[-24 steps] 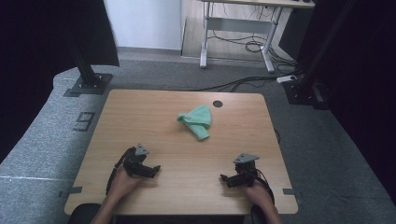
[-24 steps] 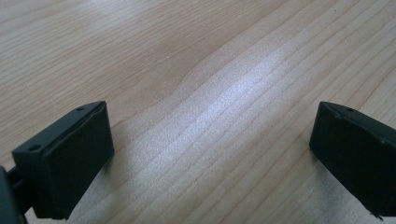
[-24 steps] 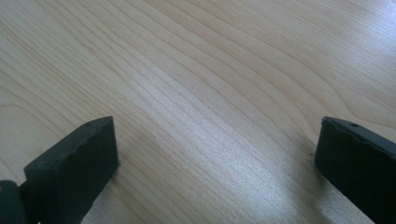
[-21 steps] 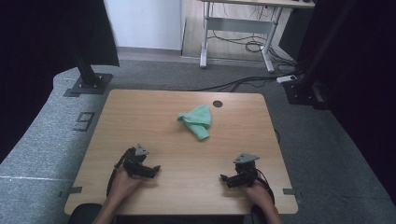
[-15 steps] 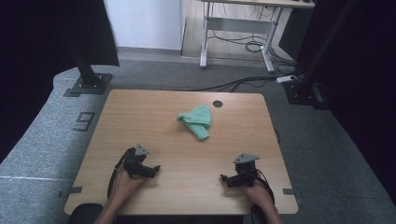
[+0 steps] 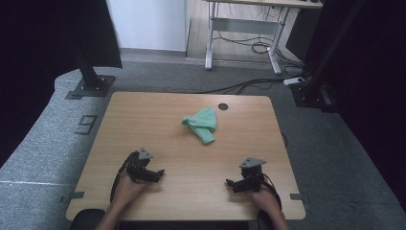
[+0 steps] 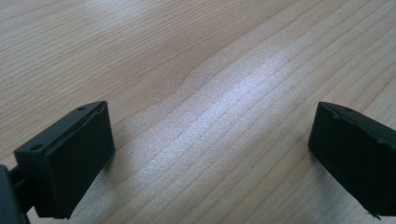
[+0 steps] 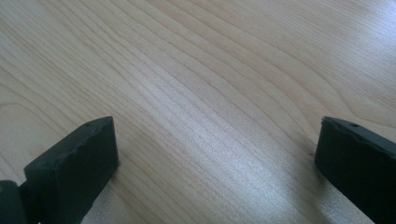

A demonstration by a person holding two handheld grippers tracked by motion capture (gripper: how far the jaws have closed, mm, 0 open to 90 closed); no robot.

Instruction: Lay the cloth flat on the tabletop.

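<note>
Left gripper (image 6: 155, 173) rests low on the pale wooden table (image 6: 143, 120) near its front edge, jaws spread wide with bare wood grain between them, holding nothing. Crumpled mint-green cloth (image 6: 201, 123) lies mid-table toward the far side, well apart from both tools. Right gripper (image 6: 231, 184) mirrors the left, jaws wide and empty. Looks like a parked ready pose, one tool on each side for a two-handed reach at the cloth.

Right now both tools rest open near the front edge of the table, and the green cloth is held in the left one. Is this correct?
Not quite. The cloth is held by neither tool: it lies alone farther back on the table, as the high view shows. The left tool and right tool do rest open near the front edge.
</note>
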